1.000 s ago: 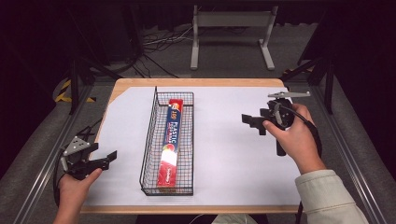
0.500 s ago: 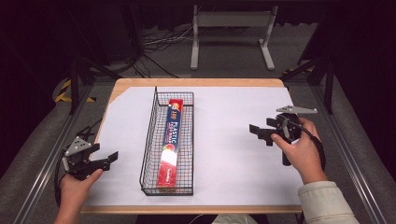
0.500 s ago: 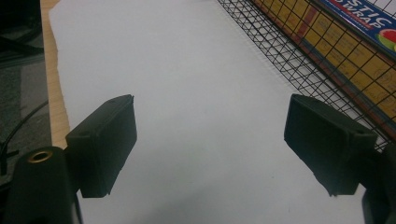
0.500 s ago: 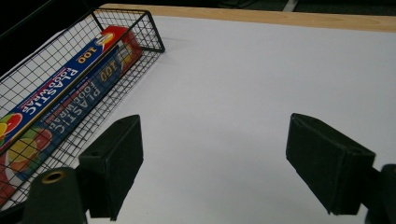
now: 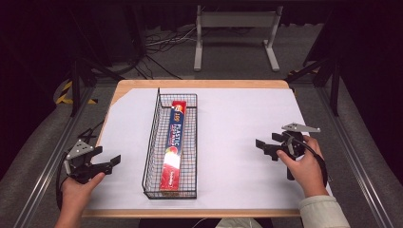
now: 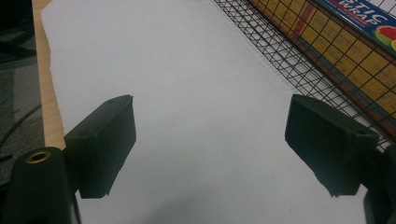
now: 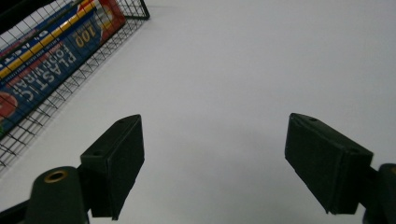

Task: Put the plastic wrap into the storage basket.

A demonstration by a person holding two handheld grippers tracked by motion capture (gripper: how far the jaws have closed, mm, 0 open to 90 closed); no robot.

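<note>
Long wire basket (image 5: 153, 142) set lengthwise on the white sheet (image 5: 228, 118) covering the table (image 5: 199, 84), left of the middle, reaching from near the far edge almost to the near edge. Inside it, 1 box of plastic wrap (image 5: 174, 142) lying flat along the basket's length, red end toward the far edge, blue panel with white lettering facing up.

Left gripper (image 5: 107, 163) held near the table's near-left corner, just beside the basket's left wall but apart from it, pointing toward the basket. Jaws spread wide, nothing between them but bare white sheet, as seen in the left gripper view (image 6: 210, 144). Basket mesh (image 6: 299, 60) and the box's yellow-and-blue side (image 6: 369, 28) passing across the upper right corner of that view; wooden table edge (image 6: 46, 107) at its left.

Right gripper (image 5: 266, 148) held over the sheet toward the table's right edge, well apart from the basket, pointing left toward it. Jaws spread wide here too, holding nothing, white sheet showing between them in the right gripper view (image 7: 215, 158). Basket corner (image 7: 135, 11) and the box (image 7: 51, 51) in the upper left of that view.
</note>
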